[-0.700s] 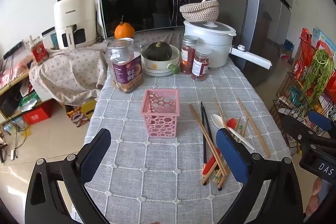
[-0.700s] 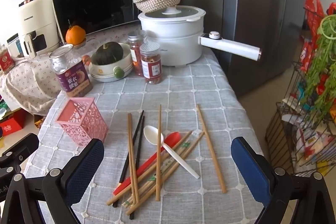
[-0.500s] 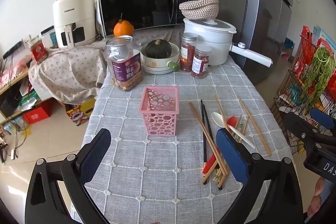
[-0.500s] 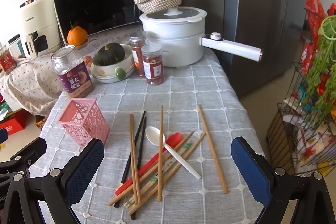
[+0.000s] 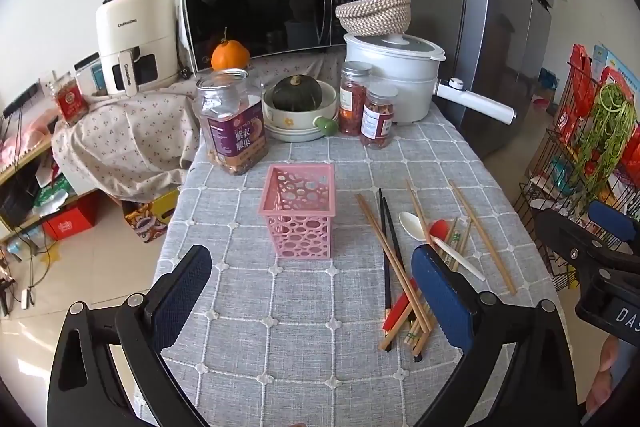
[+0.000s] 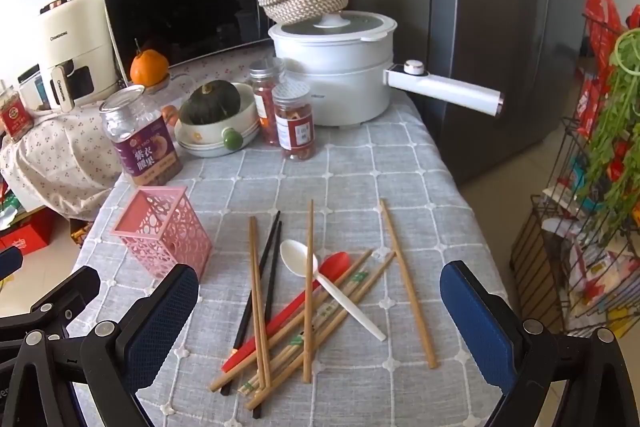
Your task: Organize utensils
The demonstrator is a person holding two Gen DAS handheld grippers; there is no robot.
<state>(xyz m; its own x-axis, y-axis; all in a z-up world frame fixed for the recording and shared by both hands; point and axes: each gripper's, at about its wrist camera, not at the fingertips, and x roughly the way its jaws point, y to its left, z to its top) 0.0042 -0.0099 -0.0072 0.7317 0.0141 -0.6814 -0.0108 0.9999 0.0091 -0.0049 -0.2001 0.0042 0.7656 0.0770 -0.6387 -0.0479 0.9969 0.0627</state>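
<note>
A pink perforated holder (image 5: 296, 210) stands upright and empty on the grey checked tablecloth (image 5: 280, 339); it also shows in the right wrist view (image 6: 164, 231). To its right lies a loose pile of wooden chopsticks (image 6: 308, 291), black chopsticks (image 6: 262, 279), a white spoon (image 6: 328, 283) and a red spoon (image 6: 304, 299). My left gripper (image 5: 312, 291) is open and empty, hovering above the table in front of the holder. My right gripper (image 6: 320, 311) is open and empty, hovering above the utensil pile.
At the table's far end stand a nut jar (image 5: 234, 123), a bowl with a green squash (image 5: 300, 107), two spice jars (image 5: 364, 111) and a white pot (image 5: 396, 79) with a long handle. A wire rack (image 6: 592, 187) stands right of the table.
Both grippers have drawn back and risen slightly, so the table sits a little farther in view. Nothing on the table has moved.
</note>
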